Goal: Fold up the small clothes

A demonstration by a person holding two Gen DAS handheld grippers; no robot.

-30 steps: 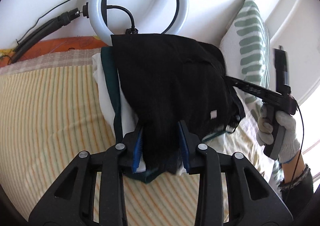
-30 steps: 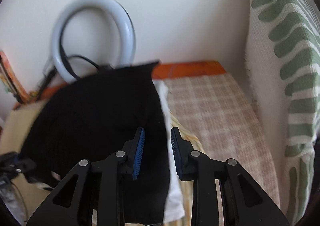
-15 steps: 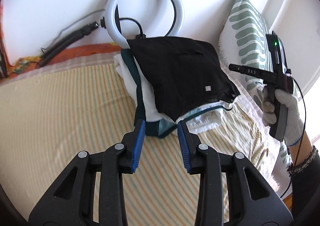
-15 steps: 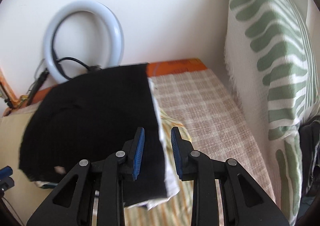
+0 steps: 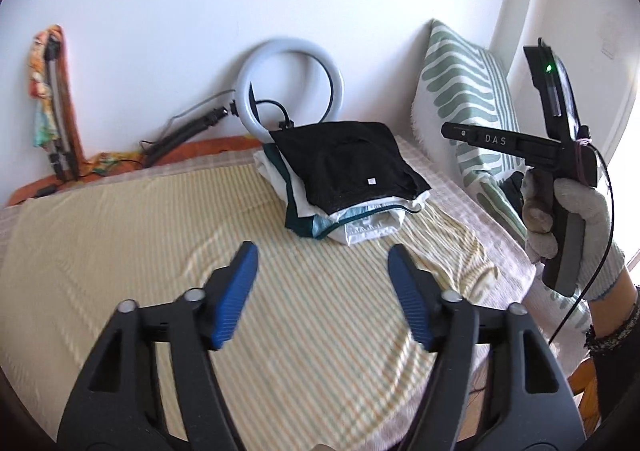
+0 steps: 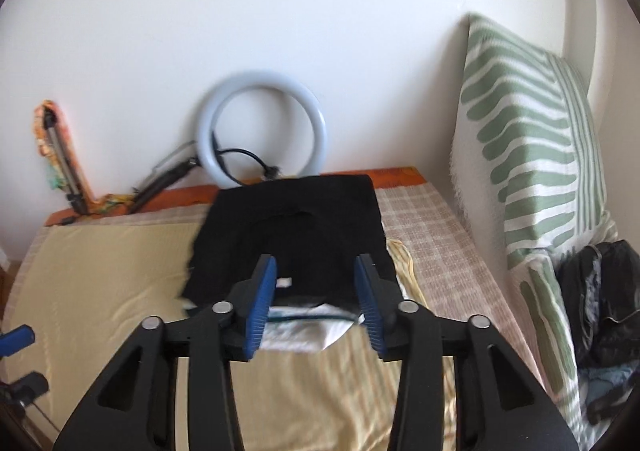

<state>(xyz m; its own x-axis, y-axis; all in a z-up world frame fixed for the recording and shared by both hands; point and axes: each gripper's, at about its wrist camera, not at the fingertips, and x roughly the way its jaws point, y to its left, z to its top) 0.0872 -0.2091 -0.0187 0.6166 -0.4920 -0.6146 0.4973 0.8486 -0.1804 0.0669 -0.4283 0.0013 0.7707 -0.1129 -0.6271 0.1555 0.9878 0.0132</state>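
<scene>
The folded black garment (image 5: 348,167) is topping the clothes pile (image 5: 340,217) while the left gripper (image 5: 322,283) and right gripper (image 6: 316,303) are hovering near it, jaws spread, gripping nothing.

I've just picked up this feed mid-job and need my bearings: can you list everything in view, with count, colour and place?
black garment: 1, black, folded, top of the stack at the far side of the bed
folded clothes underneath: several, exact count unclear, white and dark teal, under the black garment
bed cover: 1, yellow striped, over the bed
checked sheet: 1, beige check, along the right and far edges
ring light: 1, white, against the wall behind the stack
pillow: 1, white with green stripes, upright at right
dark bundle: 1, black, below the pillow
left gripper: 1, black with blue pads, open
right gripper: 1, same, open
gloved hand: 1, grey glove, holding the right gripper's handle
</scene>
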